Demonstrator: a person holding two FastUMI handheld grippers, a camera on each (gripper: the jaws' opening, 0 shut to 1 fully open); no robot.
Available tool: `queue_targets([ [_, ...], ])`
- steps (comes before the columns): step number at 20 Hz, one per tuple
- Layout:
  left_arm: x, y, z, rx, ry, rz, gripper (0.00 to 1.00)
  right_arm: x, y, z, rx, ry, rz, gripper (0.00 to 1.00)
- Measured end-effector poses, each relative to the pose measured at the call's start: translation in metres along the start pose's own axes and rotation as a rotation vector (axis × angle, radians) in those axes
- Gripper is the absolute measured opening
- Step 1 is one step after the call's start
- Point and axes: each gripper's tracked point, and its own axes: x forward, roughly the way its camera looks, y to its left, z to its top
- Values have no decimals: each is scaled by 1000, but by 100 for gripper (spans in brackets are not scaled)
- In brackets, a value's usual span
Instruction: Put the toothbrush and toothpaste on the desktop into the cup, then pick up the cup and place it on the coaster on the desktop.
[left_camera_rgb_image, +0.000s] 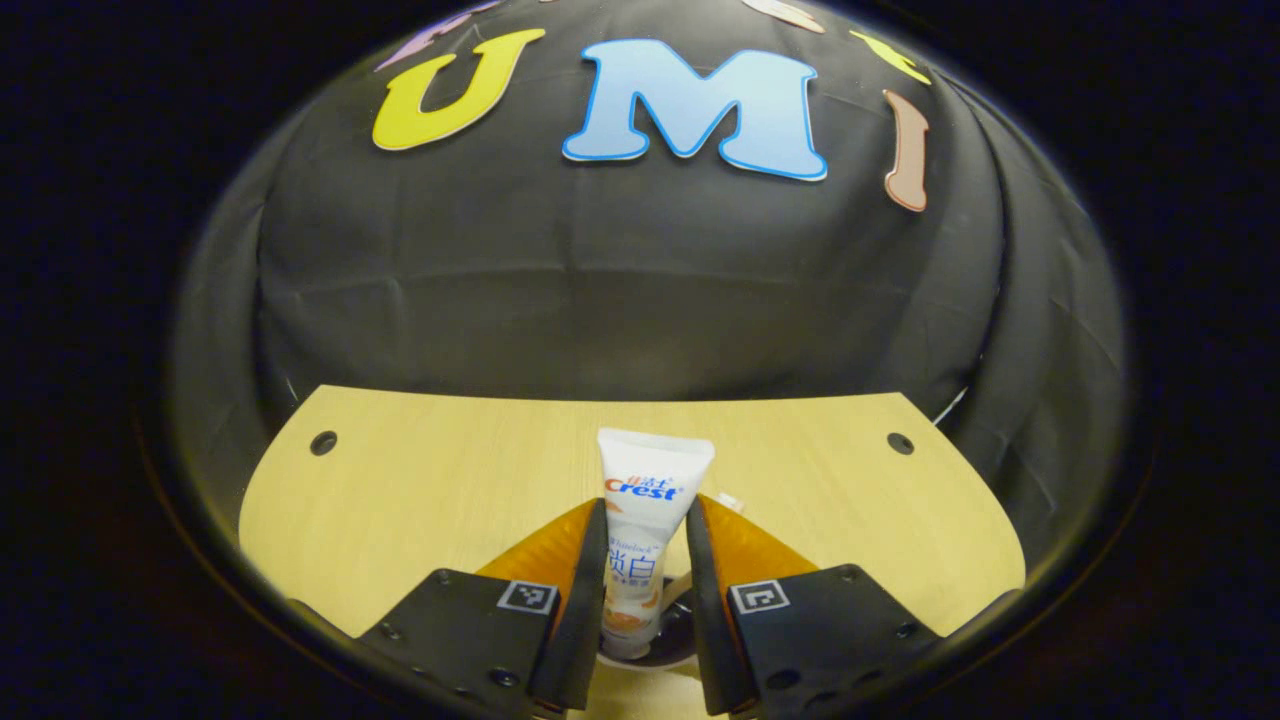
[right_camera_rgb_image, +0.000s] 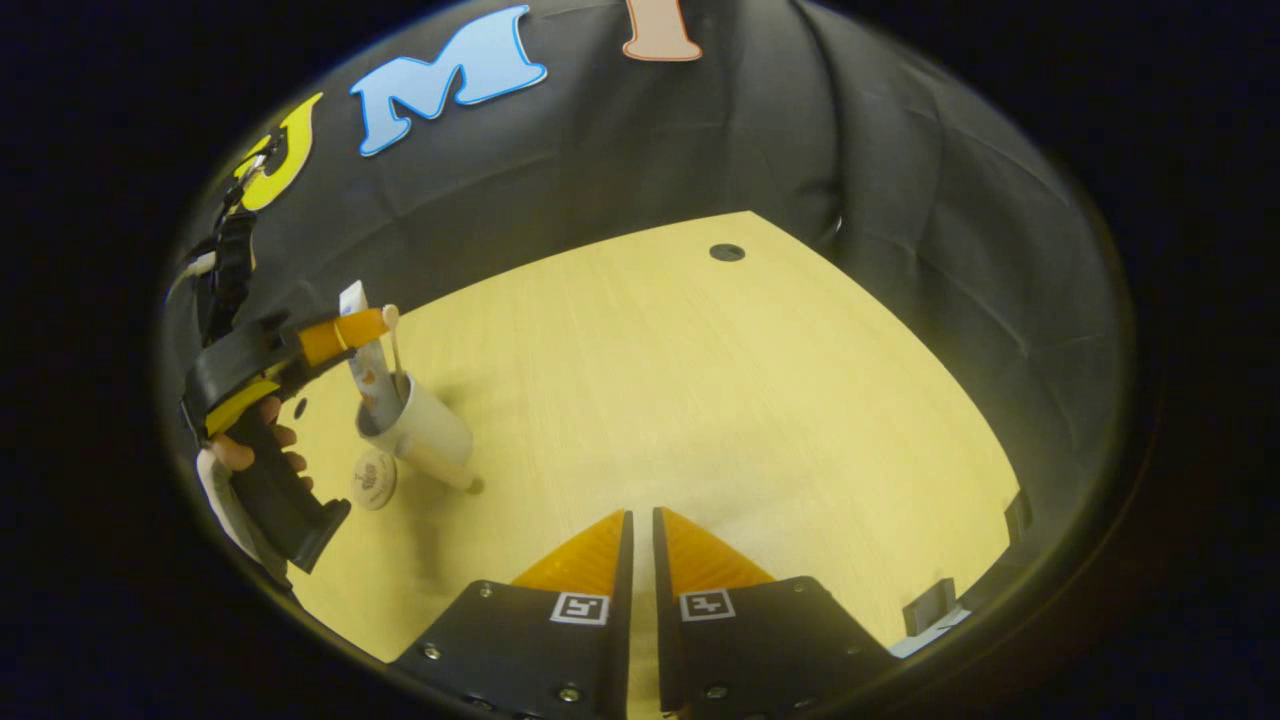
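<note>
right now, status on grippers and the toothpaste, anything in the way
Left gripper shut on toothpaste, lowering it into cup. Toothbrush in cup. Right gripper shut, idle. Coaster beside cup, unobstructed.

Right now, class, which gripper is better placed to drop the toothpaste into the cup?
Left. The left gripper grips the toothpaste tube directly over the cup; the right gripper is shut, empty, far off.

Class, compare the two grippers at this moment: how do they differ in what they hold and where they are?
The left gripper has its fingers pressed on the toothpaste, while the right gripper holds nothing, fingers nearly together. The left gripper is at the cup, lowering the tube in; the right gripper hangs apart over bare desktop. Both have orange fingers and black bodies.
</note>
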Motion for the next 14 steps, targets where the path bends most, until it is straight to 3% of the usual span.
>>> queue_targets([
  [1,-3,1,0,-2,-1,5,46,1,1,-1,0,-2,2,11],
  [2,-5,1,0,-6,-3,8,51,0,1,-1,-1,-3,4,11],
  [14,-56,-1,23,12,-79,-4,51,-10,21,-2,-28,-36,58,11],
])
